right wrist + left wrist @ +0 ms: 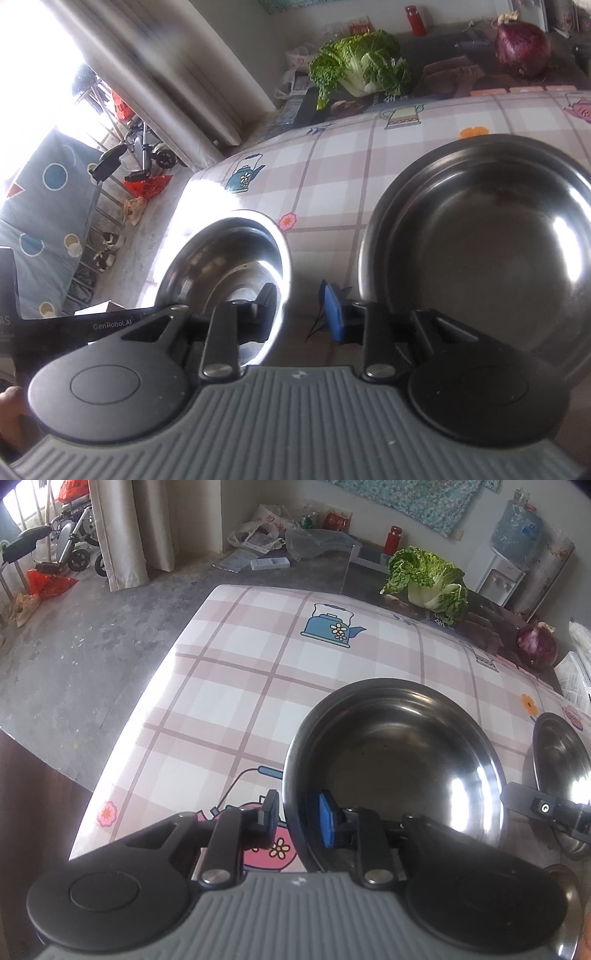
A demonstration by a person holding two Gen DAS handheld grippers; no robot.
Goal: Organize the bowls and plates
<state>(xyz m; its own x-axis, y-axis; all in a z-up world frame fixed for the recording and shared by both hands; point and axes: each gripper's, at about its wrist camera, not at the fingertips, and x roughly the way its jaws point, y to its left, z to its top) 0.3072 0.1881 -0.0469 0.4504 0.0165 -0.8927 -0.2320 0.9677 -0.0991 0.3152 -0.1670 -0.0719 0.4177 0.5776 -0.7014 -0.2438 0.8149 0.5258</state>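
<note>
A steel bowl [399,746] sits on the checked tablecloth [240,672]. My left gripper [299,818] is open astride its near-left rim, with the blue pad inside the bowl and the other finger outside, neither touching the rim. In the right wrist view the same bowl [229,258] lies on the left. My right gripper [301,312] is open astride its right rim, one finger inside and the blue pad outside. A wider steel dish [480,251] rests just to the right of the bowl, and also shows as the dish [561,757] in the left wrist view.
A cabbage [428,579] and a red onion [535,644] lie at the far side of the table, with a tissue pack [576,675] to the right. The table's left edge [147,686] drops to the concrete floor. A person's hand [11,410] shows at the lower left.
</note>
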